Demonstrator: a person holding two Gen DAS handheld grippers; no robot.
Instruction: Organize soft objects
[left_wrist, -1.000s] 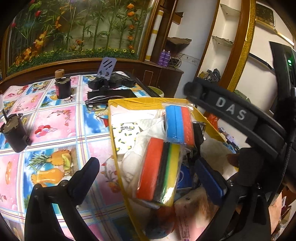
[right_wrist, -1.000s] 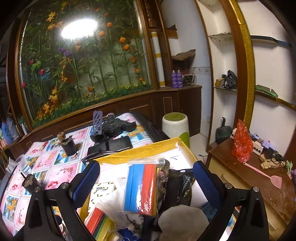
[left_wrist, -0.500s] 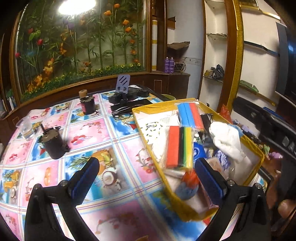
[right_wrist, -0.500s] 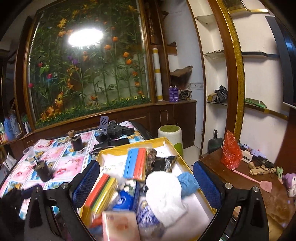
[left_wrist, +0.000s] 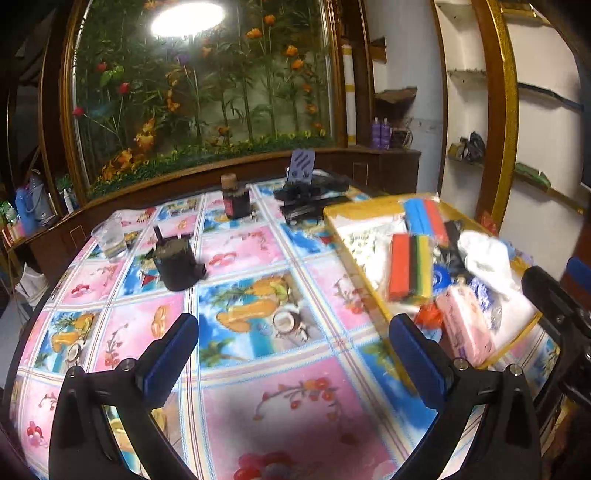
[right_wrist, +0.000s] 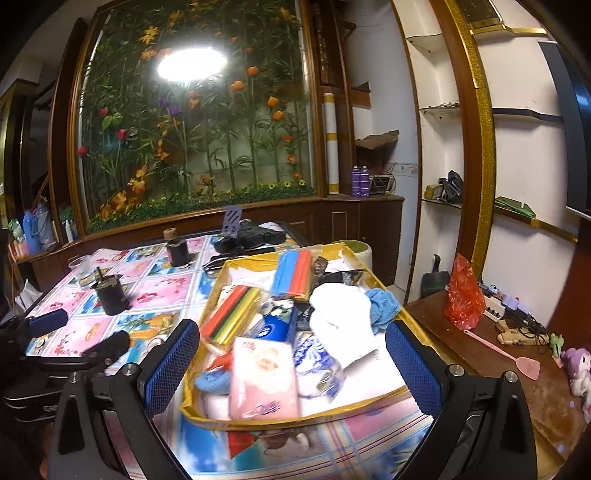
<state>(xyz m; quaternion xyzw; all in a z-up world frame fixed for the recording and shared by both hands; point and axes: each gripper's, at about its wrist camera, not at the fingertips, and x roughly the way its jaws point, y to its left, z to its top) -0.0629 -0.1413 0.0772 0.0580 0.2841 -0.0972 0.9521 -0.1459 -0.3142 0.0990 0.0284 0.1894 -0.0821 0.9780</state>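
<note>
While both grippers hung empty with jaws spread, the left gripper (left_wrist: 293, 345) faced bare tablecloth (left_wrist: 236, 258). The right gripper (right_wrist: 291, 360) framed the yellow tray (right_wrist: 288, 419), where sponges (right_wrist: 231, 308), tissues (right_wrist: 264, 380) and a white cloth (right_wrist: 341, 317) lay heaped.

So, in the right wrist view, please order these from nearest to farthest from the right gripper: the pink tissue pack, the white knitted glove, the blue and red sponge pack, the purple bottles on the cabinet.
1. Pink tissue pack: between the open right gripper's fingers, tray's near end.
2. White knitted glove: tray's middle, right.
3. Blue and red sponge pack: tray's far end.
4. Purple bottles: on the back cabinet.
</note>
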